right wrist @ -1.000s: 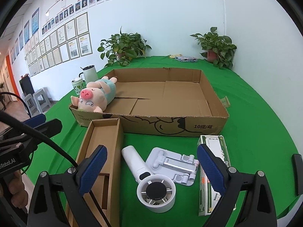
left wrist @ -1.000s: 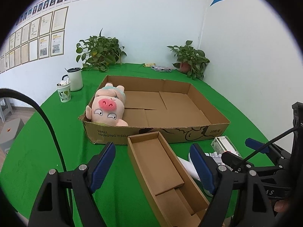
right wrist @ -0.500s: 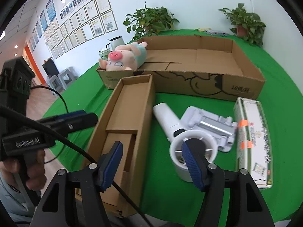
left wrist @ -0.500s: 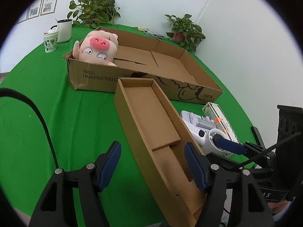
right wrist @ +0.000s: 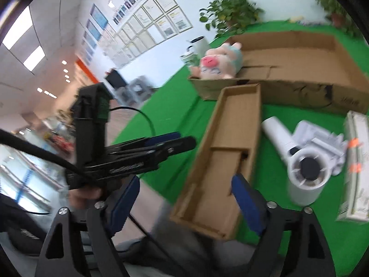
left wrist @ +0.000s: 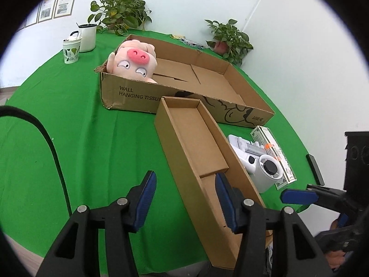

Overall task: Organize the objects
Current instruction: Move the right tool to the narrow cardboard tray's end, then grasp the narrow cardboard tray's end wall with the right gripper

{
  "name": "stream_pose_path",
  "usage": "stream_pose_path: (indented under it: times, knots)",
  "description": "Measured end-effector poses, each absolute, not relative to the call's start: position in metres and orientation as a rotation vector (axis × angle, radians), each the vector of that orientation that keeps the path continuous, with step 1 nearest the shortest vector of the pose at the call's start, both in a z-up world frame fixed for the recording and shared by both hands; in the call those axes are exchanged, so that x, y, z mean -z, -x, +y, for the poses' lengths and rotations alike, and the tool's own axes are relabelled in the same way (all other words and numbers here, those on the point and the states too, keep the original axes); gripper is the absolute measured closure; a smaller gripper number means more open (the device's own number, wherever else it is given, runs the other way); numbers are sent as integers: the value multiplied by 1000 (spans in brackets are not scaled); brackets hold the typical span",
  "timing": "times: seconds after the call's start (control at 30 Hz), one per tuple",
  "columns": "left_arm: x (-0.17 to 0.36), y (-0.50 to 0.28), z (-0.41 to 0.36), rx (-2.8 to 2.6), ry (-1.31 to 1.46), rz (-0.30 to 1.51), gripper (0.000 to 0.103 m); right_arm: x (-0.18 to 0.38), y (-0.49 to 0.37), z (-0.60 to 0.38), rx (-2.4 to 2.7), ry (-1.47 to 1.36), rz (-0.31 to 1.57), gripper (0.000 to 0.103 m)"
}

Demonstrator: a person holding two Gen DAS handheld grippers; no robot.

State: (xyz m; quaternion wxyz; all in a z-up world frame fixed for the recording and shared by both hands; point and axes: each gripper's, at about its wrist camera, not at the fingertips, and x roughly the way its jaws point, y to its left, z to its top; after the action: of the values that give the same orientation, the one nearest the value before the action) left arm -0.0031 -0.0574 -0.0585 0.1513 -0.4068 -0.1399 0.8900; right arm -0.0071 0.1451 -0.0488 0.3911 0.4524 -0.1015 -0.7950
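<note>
Cardboard, a long narrow brown tray (left wrist: pixel 196 143), lies on the green tablecloth (left wrist: pixel 80 138). Left gripper (left wrist: pixel 184 198) gapes empty astride its left wall; right gripper (right wrist: pixel 186 198), wide open, holds nothing. White handheld fan (right wrist: pixel 299 166) lies right of the tray.

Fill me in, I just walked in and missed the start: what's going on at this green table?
A person with a gripper in each hand is tidying up. Both the left gripper and the right gripper are open and empty, closing in on the near end of the long narrow cardboard box. The plush pig already sits in the large cardboard box. The white handheld fan, white folding stand and green-and-white carton lie loose on the green cloth.
</note>
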Motion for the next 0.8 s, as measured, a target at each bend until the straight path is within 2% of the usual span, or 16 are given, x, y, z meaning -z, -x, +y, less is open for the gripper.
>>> stream_pose_path:
  times: [0.13,0.3,0.4,0.43,0.53,0.63,0.8]
  knots:
    - [64,6,-52,-2499,1196,-405,51,77,21,138,2185,-1300,-130,19]
    - [78,15,-35,-2425,1250,-398,51,86,31,125,2328,-1334,10,36]
    - [82,19,-31,-2430,1265,-393,55,81,33,116,2424,-1301,136,61]
    - [82,19,-31,-2435,1268,-390,57,82,34,114,2444,-1309,165,75]
    - [83,13,-31,-2440,1275,-366,65,85,30,115,2389,-1353,128,91]
    - [85,-6,-33,-2440,1318,-332,71,85,11,112,2370,-1357,128,91]
    - [90,-17,-34,-2423,1350,-343,72,83,-14,105,2300,-1356,60,86]
